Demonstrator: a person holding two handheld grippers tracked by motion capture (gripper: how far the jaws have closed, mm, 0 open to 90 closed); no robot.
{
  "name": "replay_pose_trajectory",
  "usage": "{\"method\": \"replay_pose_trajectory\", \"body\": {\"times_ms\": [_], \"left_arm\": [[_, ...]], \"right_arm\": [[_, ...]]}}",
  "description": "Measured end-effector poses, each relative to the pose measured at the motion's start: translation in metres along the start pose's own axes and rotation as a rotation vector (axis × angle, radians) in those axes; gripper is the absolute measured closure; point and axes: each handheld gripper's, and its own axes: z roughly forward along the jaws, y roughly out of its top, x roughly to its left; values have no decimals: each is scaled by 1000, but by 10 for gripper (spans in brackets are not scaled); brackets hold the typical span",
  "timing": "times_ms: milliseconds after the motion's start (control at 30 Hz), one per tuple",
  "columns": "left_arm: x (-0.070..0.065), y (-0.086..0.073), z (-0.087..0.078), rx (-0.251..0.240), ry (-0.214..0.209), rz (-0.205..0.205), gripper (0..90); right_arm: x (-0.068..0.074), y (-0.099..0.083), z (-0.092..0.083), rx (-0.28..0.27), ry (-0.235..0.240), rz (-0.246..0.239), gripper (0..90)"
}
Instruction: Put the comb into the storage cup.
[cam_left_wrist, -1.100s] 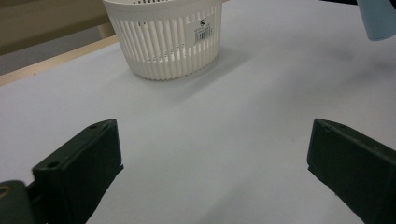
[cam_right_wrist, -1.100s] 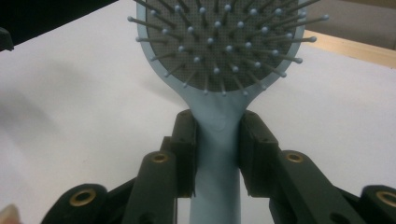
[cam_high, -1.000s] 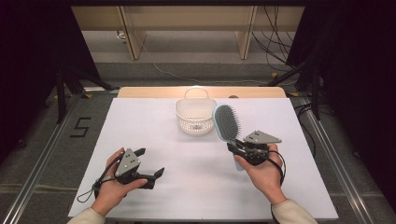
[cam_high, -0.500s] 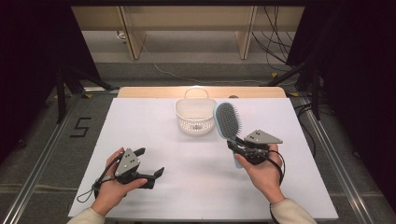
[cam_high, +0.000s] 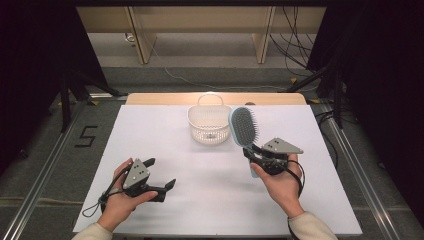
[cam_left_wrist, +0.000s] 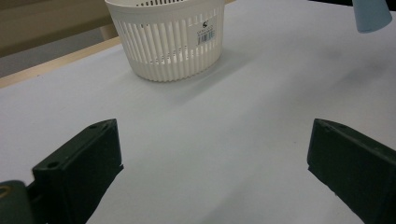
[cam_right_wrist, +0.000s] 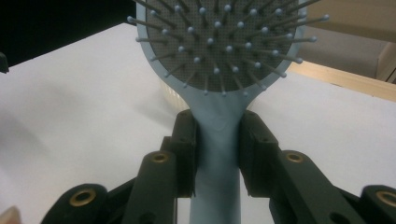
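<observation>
My right gripper (cam_high: 254, 152) is shut on the neck of a light blue hairbrush (cam_high: 244, 127), whose head rises up and away from the hand, close to the right of a white slatted basket (cam_high: 209, 125). In the right gripper view the two black pads clamp the hairbrush handle (cam_right_wrist: 217, 140) from both sides, with the bristled head (cam_right_wrist: 224, 42) above them. My left gripper (cam_high: 161, 175) rests low at the front left of the table, jaws wide apart with nothing between them. The left gripper view looks across bare table to the basket (cam_left_wrist: 168, 37).
The white table top (cam_high: 150, 135) has a wooden strip (cam_high: 215, 98) along its far edge. A floor marking "5" (cam_high: 85, 136) lies to the left. Dark stands and cables stand beyond the table's sides.
</observation>
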Motion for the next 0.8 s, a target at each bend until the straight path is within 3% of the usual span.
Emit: {"method": "replay_pose_trajectory", "body": {"times_ms": [800], "left_arm": [[0,-1,1,4,1,-5,24]], "right_arm": [[-2,9,1,-57,-8,14,704]]}}
